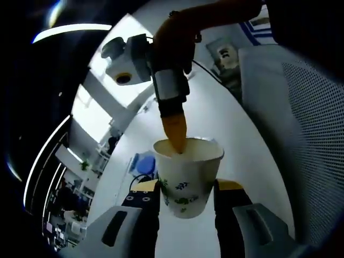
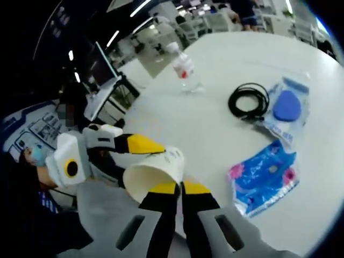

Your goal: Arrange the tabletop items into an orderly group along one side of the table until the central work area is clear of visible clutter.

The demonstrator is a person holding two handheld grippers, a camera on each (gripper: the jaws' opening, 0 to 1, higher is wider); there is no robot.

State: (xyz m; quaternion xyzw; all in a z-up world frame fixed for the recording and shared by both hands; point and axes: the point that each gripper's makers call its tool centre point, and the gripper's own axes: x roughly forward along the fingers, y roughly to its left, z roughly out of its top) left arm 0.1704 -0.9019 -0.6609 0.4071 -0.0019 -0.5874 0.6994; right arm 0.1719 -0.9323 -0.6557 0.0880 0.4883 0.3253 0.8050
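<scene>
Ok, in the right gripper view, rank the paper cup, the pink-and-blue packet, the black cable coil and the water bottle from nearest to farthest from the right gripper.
1. Paper cup: at the right gripper tips, held by the left gripper.
2. Pink-and-blue packet: on the table to the right.
3. Black cable coil: farther up, right of centre.
4. Water bottle: farthest, upright near the far table edge.

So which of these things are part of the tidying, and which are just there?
Part of the job:
white paper cup with green leaf print, held by the left gripper
clear plastic bottle
coiled black cable
two blue plastic packets

Just there:
grey mesh chair
</scene>
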